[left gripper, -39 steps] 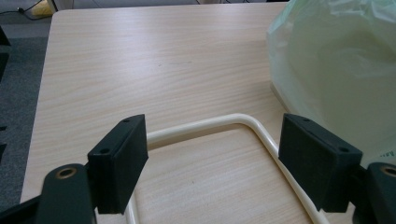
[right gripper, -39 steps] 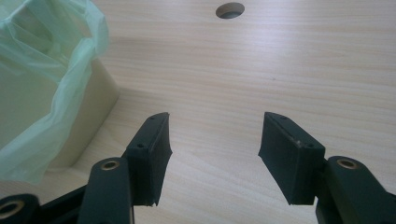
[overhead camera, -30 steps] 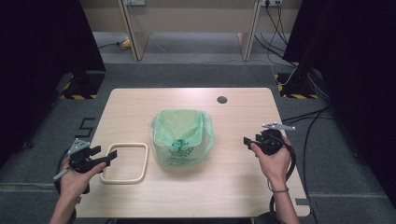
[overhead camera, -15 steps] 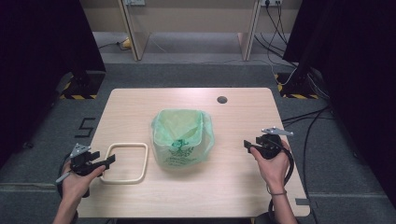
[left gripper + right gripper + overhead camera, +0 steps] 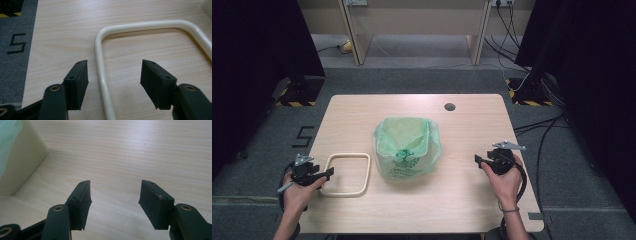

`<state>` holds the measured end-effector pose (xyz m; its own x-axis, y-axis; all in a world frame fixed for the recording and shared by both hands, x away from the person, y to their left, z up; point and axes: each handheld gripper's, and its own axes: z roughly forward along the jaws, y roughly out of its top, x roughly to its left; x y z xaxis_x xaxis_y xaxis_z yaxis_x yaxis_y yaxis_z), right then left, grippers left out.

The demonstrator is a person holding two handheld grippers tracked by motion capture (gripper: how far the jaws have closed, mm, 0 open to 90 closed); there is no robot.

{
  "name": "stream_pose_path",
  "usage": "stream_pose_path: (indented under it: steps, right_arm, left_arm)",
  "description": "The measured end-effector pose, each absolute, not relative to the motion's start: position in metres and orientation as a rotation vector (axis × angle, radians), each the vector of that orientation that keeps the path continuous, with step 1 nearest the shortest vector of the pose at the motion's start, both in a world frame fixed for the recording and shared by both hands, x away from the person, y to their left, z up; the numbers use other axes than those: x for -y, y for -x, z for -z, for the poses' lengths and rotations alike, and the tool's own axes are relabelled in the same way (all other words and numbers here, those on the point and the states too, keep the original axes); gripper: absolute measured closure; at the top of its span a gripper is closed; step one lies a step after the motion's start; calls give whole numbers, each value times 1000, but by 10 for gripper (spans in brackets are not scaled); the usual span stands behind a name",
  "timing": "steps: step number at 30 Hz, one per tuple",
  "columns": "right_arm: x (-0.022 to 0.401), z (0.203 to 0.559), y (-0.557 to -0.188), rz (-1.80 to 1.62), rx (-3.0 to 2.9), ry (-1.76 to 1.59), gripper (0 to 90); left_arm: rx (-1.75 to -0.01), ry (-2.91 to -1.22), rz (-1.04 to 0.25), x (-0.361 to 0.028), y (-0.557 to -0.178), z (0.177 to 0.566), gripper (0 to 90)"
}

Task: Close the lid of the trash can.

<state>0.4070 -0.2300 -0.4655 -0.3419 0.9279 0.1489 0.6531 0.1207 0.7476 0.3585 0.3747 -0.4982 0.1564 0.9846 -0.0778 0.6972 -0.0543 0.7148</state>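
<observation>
The left gripper (image 5: pixel 328 173) straddles the near-left side of the cream frame (image 5: pixel 346 174) lying flat on the table (image 5: pixel 472 200). Its jaws have just been closing but stand apart, not touching — the bar runs lengthwise between them, nearer the left jaw. The green-lined bin (image 5: pixel 406 146) stands centre. The right gripper (image 5: pixel 477 160) gapes wide, empty, well apart from the frame. The frame's far side is cut off in the left gripper view.

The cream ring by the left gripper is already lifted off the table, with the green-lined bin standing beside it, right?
Not lifted. The cream ring lies flat on the table, one side between the left gripper's closing jaws, untouched, as the left gripper view shows. The green-lined bin does stand beside it.
</observation>
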Motion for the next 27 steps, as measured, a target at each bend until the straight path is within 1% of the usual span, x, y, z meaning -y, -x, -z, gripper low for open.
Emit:
stream_pose_path:
  steps: [6,12,17,21,24,27]
  right_arm:
    - [229,468,-406,-1073,-2058,-1541,424]
    - [231,469,-406,-1075,-2060,-1544,424]
    - [230,470,-406,-1078,-2063,-1549,424]
    - [231,470,-406,-1077,-2065,-1549,424]
    - [230,470,-406,-1076,-2068,-1549,424]
    - [230,470,-406,-1077,-2070,-1546,424]
  left_arm:
    - [-1641,-1833,-586,-376,-362,504,501]
    - [-1638,-1881,-557,-374,-365,507,552]
    - [-1639,-1896,-575,-373,-366,508,596]
    - [-1637,-1902,-599,-370,-366,508,660]
    - [-1626,-1905,-609,-367,-366,508,744]
    - [-1642,-1892,-618,-364,-366,508,799]
